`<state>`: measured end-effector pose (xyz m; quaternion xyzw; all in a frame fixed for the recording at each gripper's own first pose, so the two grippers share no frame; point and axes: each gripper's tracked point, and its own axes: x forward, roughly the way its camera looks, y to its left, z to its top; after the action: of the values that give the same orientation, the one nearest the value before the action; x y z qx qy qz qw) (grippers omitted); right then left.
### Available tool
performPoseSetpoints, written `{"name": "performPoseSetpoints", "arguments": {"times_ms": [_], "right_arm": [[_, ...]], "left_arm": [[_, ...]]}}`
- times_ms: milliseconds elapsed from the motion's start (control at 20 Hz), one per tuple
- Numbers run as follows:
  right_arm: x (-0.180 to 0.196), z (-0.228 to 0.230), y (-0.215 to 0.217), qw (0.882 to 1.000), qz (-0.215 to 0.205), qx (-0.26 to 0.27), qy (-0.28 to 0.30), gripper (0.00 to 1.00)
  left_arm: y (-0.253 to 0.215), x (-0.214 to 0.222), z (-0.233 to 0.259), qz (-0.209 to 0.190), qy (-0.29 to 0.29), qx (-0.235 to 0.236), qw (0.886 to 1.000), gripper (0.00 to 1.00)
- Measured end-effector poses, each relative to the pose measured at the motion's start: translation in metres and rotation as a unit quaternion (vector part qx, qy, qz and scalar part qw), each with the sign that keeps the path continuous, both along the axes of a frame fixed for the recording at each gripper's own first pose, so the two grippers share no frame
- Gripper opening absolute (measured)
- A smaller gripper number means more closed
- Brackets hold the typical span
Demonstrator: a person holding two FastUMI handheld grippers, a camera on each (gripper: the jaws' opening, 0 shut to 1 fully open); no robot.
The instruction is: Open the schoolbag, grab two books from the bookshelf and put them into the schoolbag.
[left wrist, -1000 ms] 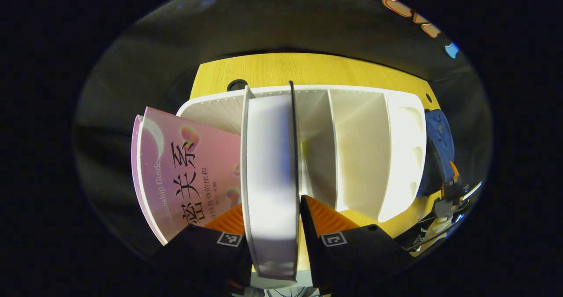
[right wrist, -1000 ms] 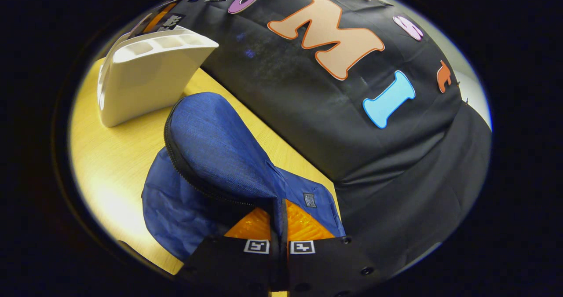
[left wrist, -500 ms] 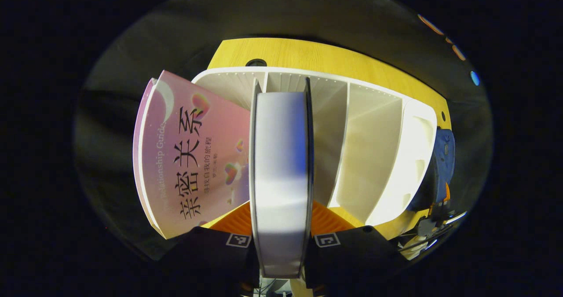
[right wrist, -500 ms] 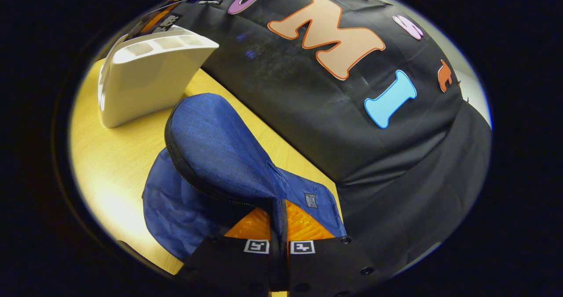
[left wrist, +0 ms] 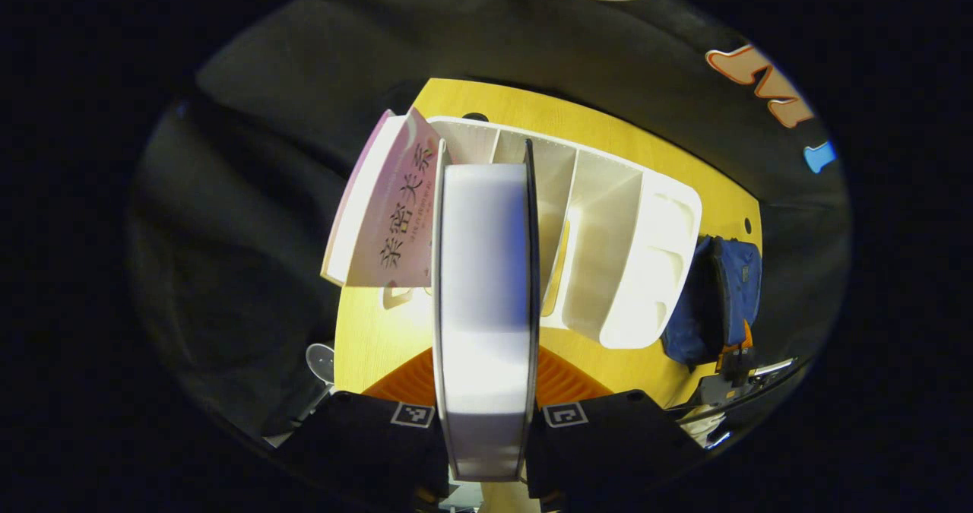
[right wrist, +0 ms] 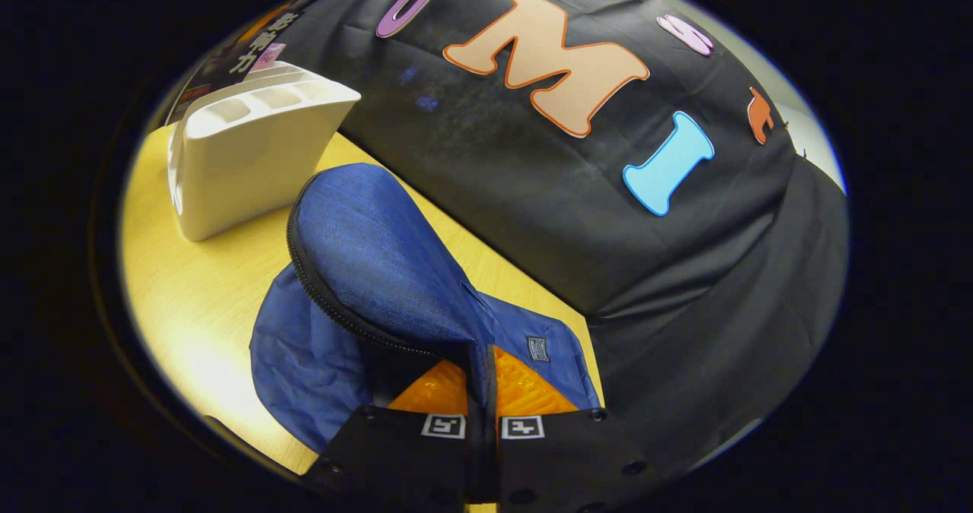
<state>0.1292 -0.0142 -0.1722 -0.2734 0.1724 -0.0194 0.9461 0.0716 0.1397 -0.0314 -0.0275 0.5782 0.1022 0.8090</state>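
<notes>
In the left gripper view, the left gripper [left wrist: 486, 414] is clamped on a thick book [left wrist: 484, 300], one finger pressed to each cover, with the page edge facing the camera. Over the last second the shelf [left wrist: 608, 254] has dropped away beneath it: the book stood among the dividers then, and now its lower edge hangs above bare table [left wrist: 372, 338] in front of the shelf. So the first book looks free of its slot. The pink book [left wrist: 399, 209] remains at the shelf's left end, leaning outward, and looks smaller and farther off than before.

Beyond the shelf's right end lies the blue bag [left wrist: 722, 292], well apart from the held book.

In the right gripper view, the right gripper [right wrist: 483, 425] is closed tight on the bag's flap [right wrist: 380, 262], both fingers pinching the fabric and holding it raised so the zip edge gapes. That grip has barely changed across the second; the mouth stays open. The shelf [right wrist: 251, 156] stands behind the bag on the table [right wrist: 190, 300], and a dark cover of the lifted book has come into sight above it.

My reading: the lift-out is done, and the carry across to the bag's opening comes next, with the pink book left to fetch.
</notes>
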Motion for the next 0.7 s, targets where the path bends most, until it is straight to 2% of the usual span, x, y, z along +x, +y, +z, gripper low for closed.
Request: {"name": "performPoseSetpoints", "arguments": {"times_ms": [50, 200, 250, 300, 350, 500, 700], "right_arm": [[-0.001, 0.000, -0.001, 1.000, 0.002, 0.002, -0.001, 0.06], [-0.002, 0.002, -0.003, 1.000, 0.009, 0.002, -0.003, 0.03], [-0.002, 0.001, -0.004, 1.000, 0.010, 0.004, -0.001, 0.06], [-0.003, 0.002, -0.005, 1.000, 0.009, 0.008, 0.001, 0.03], [-0.002, 0.000, -0.004, 1.000, 0.010, 0.015, 0.003, 0.06], [-0.001, 0.003, -0.006, 0.999, 0.007, 0.032, 0.003, 0.06], [-0.001, 0.009, -0.012, 0.998, 0.002, 0.067, -0.004, 0.02]], "left_arm": [[-0.003, -0.008, 0.009, 0.008, -0.006, -0.004, 1.000, 0.34], [-0.009, -0.029, 0.024, 0.021, -0.027, -0.014, 0.999, 0.36], [-0.013, -0.035, 0.028, 0.026, -0.035, -0.019, 0.999, 0.36], [-0.020, -0.043, 0.035, 0.032, -0.049, -0.022, 0.998, 0.37], [-0.025, -0.050, 0.044, 0.031, -0.063, -0.022, 0.997, 0.36], [-0.044, -0.063, 0.060, 0.022, -0.090, -0.021, 0.995, 0.36], [-0.090, -0.074, 0.069, 0.005, -0.122, -0.072, 0.990, 0.36]]}}
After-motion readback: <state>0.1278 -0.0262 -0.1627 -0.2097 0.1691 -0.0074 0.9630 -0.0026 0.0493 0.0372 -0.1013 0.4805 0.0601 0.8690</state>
